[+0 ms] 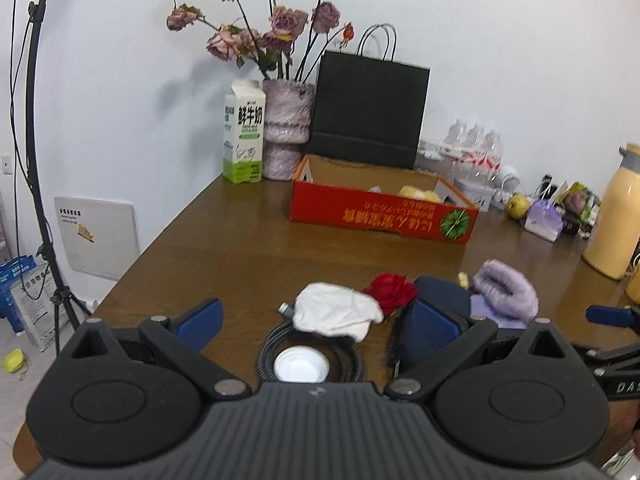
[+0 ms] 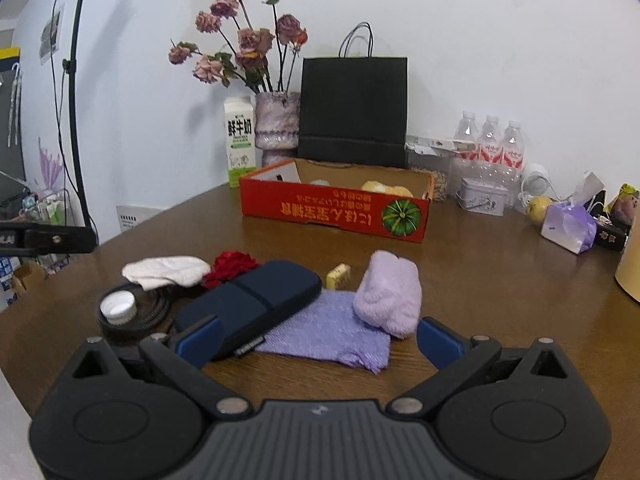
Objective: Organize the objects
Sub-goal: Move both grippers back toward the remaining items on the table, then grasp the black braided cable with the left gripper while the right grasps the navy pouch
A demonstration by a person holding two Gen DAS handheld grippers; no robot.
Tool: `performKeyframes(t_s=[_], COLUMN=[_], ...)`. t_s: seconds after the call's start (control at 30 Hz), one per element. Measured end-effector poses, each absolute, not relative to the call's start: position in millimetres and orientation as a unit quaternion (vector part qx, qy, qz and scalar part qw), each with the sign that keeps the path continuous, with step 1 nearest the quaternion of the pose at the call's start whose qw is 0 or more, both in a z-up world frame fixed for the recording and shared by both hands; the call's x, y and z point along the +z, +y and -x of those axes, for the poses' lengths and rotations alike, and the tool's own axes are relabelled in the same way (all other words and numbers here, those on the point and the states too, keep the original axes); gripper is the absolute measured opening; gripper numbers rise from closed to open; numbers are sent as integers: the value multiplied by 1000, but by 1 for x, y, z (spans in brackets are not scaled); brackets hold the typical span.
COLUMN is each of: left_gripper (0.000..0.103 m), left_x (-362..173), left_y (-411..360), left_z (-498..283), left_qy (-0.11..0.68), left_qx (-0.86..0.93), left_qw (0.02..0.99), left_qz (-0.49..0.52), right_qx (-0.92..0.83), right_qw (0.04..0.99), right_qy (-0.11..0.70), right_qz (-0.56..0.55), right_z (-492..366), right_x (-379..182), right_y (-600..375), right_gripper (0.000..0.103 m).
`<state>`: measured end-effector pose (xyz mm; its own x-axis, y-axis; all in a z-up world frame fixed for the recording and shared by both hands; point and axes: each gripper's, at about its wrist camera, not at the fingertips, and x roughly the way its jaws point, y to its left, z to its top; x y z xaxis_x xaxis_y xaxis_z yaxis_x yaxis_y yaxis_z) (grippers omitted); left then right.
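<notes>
While both stand wide apart and hold nothing, the left hand-held gripper [image 1: 318, 322] hovers over a white bottle cap [image 1: 301, 364] inside a coiled black cable [image 1: 352, 354], and the right hand-held gripper [image 2: 318, 342] faces a navy case [image 2: 250, 306], a ribbed lilac cloth [image 2: 328, 330] and a fluffy lilac roll [image 2: 390, 292] on the wooden counter [image 2: 500, 280]. Beyond lie a white cloth [image 2: 166, 270], a red rose [image 2: 230, 266] and a red cardboard box [image 2: 336, 208] printed with a pumpkin and upside-down writing. A milk carton [image 2: 239, 142] reads 鲜牛奶.

The white cloth [image 1: 335, 315] covers part of the coiled cable [image 1: 312, 354]. The navy case [image 2: 250, 306] hides part of the purple cloth [image 2: 332, 330]. Red box [image 2: 336, 210] contents are only partly visible.
</notes>
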<state>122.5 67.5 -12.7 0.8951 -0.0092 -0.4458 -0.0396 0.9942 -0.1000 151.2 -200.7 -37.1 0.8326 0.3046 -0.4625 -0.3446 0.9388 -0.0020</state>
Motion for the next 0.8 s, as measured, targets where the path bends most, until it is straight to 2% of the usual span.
performKeyframes(t_s=[0.5, 0.8], left_gripper=[103, 103], left_x=[-61, -80], left_y=[60, 55], left_z=[-172, -192], left_qy=[328, 354], left_qx=[8, 21], left_qw=[944, 935], left_qz=[11, 0], right_qx=[142, 147], right_qw=[952, 947], right_qy=[267, 280], right_qz=[50, 54], right_z=[-163, -171], right_x=[-56, -64], right_y=[-208, -203], right_gripper=[103, 103])
